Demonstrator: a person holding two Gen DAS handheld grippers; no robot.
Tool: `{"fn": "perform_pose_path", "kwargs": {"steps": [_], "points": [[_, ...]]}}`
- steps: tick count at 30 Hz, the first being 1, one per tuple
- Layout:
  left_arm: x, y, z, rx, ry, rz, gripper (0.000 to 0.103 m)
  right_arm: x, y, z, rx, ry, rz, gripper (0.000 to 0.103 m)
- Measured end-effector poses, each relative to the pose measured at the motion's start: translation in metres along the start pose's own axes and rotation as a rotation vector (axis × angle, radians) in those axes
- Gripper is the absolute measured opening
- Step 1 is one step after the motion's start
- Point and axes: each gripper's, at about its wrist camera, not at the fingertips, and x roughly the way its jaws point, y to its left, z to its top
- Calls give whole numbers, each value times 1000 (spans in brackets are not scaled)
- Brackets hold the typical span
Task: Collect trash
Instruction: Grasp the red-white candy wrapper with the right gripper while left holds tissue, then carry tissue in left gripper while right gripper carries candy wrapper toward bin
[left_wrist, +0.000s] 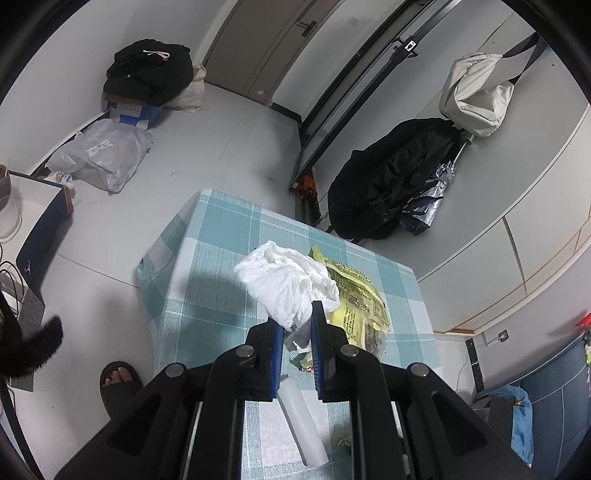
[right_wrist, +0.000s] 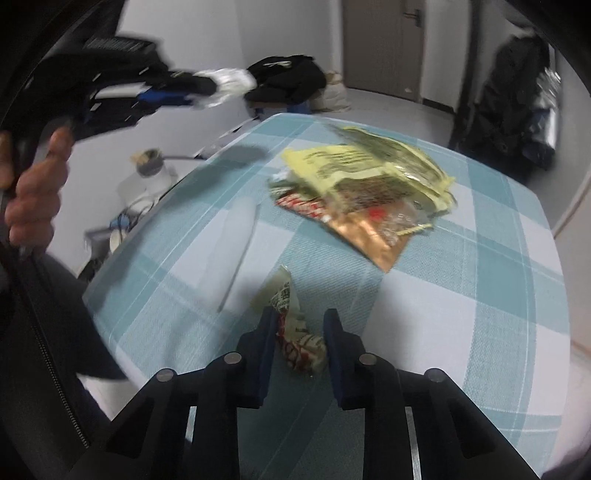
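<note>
Mid-collection, judged from the spread still on the table with its teal-and-white checked cloth. Left hand-held gripper clamped narrow on a crumpled white plastic bag, held up above the cloth. Right hand-held gripper lowered over a small crumpled red-and-cream printed wrapper near the table's front edge, the wrapper sitting between the blue pads; whether the pads pressed on it yet, not clear through the blur. Further back lay a heap of yellow printed wrappers and a copper-coloured foil pouch, untouched, plus a translucent white plastic tube below the left jaws. Next move likely called for a firm pinch on the small wrapper, a lift, then transfer into the white bag.
</note>
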Motion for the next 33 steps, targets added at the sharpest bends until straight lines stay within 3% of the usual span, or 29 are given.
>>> {"fn": "perform_pose_path", "kwargs": {"steps": [4, 13, 24, 33], "points": [[-2, -2, -1, 12, -7, 3, 9, 3, 10, -1, -55, 22, 6, 18], [-6, -12, -2, 45, -11, 7, 9, -13, -8, 9, 79, -19, 85, 17], [-15, -41, -13, 142, -13, 29, 9, -72, -38, 4, 152, -136, 73, 18], [-28, -90, -27, 254, -19, 31, 9, -136, -70, -3, 202, -265, 40, 18]]}}
